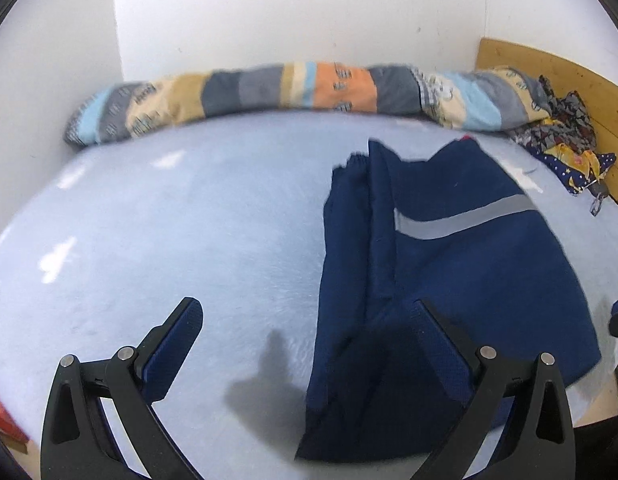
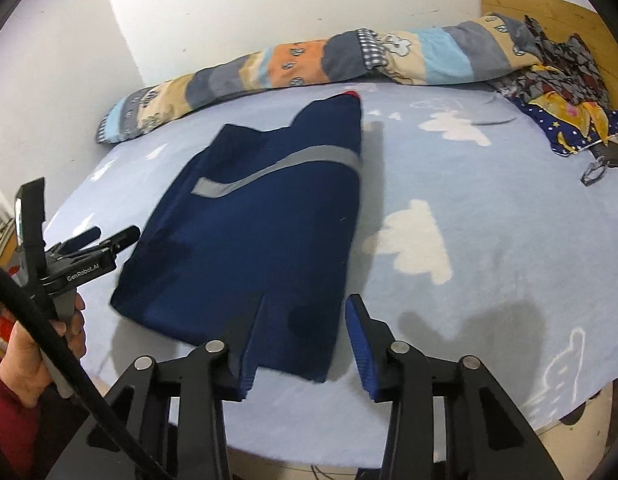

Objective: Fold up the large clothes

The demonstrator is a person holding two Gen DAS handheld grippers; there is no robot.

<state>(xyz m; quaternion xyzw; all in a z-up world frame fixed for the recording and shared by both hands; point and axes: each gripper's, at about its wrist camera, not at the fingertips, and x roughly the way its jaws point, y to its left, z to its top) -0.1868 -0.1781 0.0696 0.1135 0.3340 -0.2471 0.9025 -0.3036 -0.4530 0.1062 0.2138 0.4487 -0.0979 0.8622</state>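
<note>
Navy jacket (image 2: 261, 224), sides folded in, lies lengthwise on the bed (image 2: 489, 240), hem nearest. Right gripper (image 2: 305, 340), released, straddles the hem's right corner; left gripper (image 1: 309, 344), released, hovers at its left edge.

black tool (image 2: 305, 336) | blue pads (image 2: 359, 344) | silver screws | red sleeve (image 2: 9, 420)
</note>
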